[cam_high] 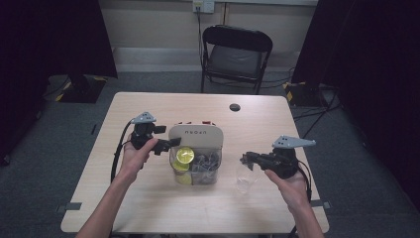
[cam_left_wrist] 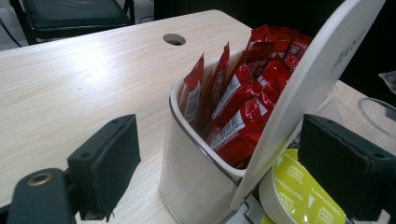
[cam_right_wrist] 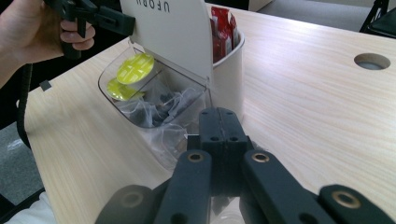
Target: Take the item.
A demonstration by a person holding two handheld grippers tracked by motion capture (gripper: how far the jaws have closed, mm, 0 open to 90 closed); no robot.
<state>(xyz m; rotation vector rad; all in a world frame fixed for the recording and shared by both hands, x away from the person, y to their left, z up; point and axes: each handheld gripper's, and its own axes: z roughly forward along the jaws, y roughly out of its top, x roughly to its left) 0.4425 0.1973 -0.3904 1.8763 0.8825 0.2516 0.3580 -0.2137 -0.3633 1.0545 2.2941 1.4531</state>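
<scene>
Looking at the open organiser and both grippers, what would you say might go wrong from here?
1. The left gripper, open beside the raised lid, might nudge it shut or tip the organiser.
2. The red sachets stand loosely packed and may spill if it tips.
3. The right gripper, shut, hovers near a clear cup it could topple.

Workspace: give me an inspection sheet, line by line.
Surface: wooden table, grommet hole.
Job's things: organiser, white lid raised; red sachets in the white bin; yellow capsules and clear-wrapped packets in the clear bin.
Clutter: clear cup.
Grippers: left gripper open, jaws astride the lid's edge; right gripper shut, empty.
Cables: black cable off the left gripper.
Surroundings: folding chair, dark curtains.
</scene>
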